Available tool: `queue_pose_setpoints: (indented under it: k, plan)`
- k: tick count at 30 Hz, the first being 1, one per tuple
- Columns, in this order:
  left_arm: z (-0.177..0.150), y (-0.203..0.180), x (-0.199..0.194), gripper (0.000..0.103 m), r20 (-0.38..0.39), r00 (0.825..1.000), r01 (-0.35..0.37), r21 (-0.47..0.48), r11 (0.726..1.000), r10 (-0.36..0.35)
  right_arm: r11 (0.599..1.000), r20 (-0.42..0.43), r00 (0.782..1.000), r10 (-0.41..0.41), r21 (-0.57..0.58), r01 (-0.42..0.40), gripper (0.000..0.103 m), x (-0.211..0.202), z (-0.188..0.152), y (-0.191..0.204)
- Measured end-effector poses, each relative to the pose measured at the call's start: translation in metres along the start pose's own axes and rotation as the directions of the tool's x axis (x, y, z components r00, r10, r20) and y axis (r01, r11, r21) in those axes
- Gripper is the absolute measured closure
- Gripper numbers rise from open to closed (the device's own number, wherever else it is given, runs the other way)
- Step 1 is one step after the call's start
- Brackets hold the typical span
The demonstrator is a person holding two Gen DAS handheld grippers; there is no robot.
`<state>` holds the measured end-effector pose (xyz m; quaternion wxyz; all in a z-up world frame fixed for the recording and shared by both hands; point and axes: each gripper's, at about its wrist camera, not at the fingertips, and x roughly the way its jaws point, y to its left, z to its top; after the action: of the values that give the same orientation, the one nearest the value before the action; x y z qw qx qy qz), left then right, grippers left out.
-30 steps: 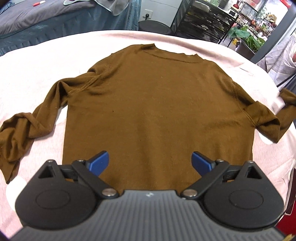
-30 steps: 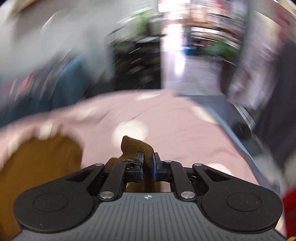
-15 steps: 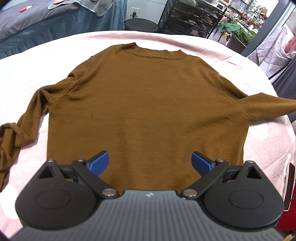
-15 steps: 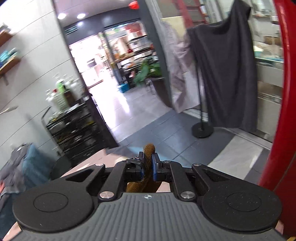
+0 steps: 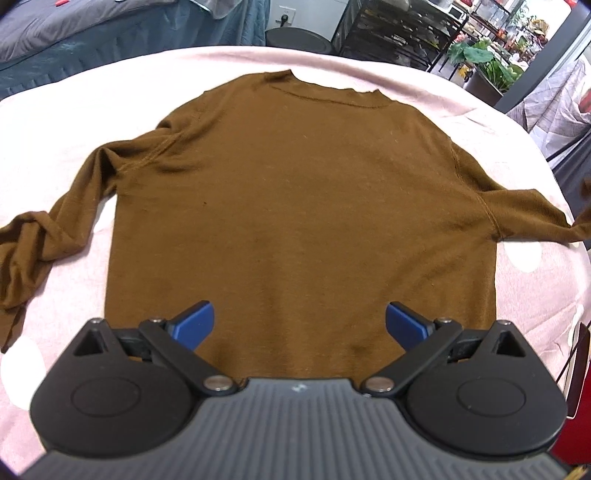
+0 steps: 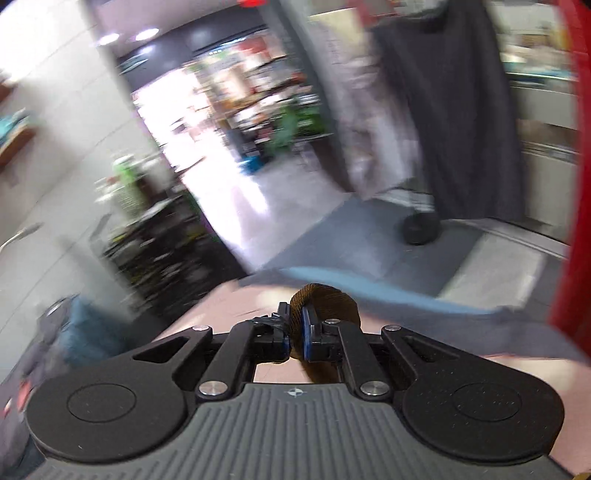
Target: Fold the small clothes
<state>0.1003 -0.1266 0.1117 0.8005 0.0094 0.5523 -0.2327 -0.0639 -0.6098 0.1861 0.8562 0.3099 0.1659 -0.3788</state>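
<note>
The brown sweater (image 5: 295,192) is lying flat on the pink cloth (image 5: 66,110) covering the desk, collar pointing away from the camera. Its left sleeve (image 5: 48,229) is bunching in twisted folds at the far left, trailing toward the near edge. The body is spreading smoothly across the middle, and no label or writing is showing on the fabric. The left claw (image 5: 297,325) is hovering over the hem with its blue fingers (image 5: 194,322) standing wide apart, gripping nothing. Further right, the right sleeve (image 5: 535,214) is stretching out straight toward the desk's right edge. Beyond the desk a black shelf rack (image 5: 399,33) and green plants (image 5: 487,62) are standing, with no readable signs.

In the right wrist view, the right claw (image 6: 294,334) is pinching together on the sleeve cuff (image 6: 325,299), which is looping up over the right finger. The background there is blurring, so any lettering is impossible to make out.
</note>
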Motion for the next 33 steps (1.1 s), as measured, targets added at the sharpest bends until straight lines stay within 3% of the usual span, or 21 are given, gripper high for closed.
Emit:
queue_pose_setpoints:
  k: [2, 4, 7, 13, 22, 27, 29, 32, 33]
  plan:
    - [0.000, 0.004, -0.003, 0.002, 0.007, 1.000, -0.004, -0.014, 1.000, 0.004, 0.992, -0.016, 0.994, 0.105, -0.066, -0.106, 0.091, -0.001, -0.008, 0.038]
    - [-0.001, 0.009, -0.006, 0.002, 0.016, 1.000, -0.008, -0.031, 0.999, 0.008, 0.966, -0.050, 0.974, 0.221, -0.124, -0.226, 0.091, -0.002, -0.020, 0.081]
    - [-0.001, 0.017, -0.012, 0.002, 0.028, 0.999, -0.020, -0.061, 0.998, 0.022, 0.910, -0.143, 0.917, 0.372, -0.137, -0.391, 0.091, 0.000, -0.047, 0.140]
    - [-0.008, 0.039, -0.028, 0.002, 0.047, 0.998, -0.047, -0.120, 0.992, 0.053, 0.812, -0.340, 0.800, 0.494, -0.150, -0.565, 0.091, 0.004, -0.134, 0.236]
    - [-0.037, 0.082, -0.036, 0.002, 0.013, 0.994, -0.098, -0.260, 0.960, 0.105, 0.745, -0.586, 0.656, 0.475, -0.129, -0.655, 0.090, 0.005, -0.241, 0.305]
    - [-0.044, 0.091, -0.034, 0.002, -0.001, 0.992, -0.119, -0.277, 0.953, 0.124, 0.705, -0.662, 0.587, 0.466, -0.123, -0.698, 0.088, -0.004, -0.275, 0.322]
    - [-0.045, 0.089, -0.032, 0.002, -0.002, 0.992, -0.120, -0.270, 0.955, 0.124, 0.690, -0.694, 0.545, 0.471, -0.095, -0.718, 0.087, -0.003, -0.283, 0.326]
    - [-0.044, 0.087, -0.028, 0.002, 0.000, 0.993, -0.111, -0.260, 0.959, 0.115, 0.652, -0.739, 0.468, 0.484, -0.052, -0.757, 0.071, -0.003, -0.291, 0.332]
    - [-0.043, 0.085, -0.025, 0.002, 0.000, 0.994, -0.109, -0.255, 0.961, 0.113, 0.644, -0.750, 0.463, 0.472, -0.065, -0.762, 0.054, -0.004, -0.292, 0.333]
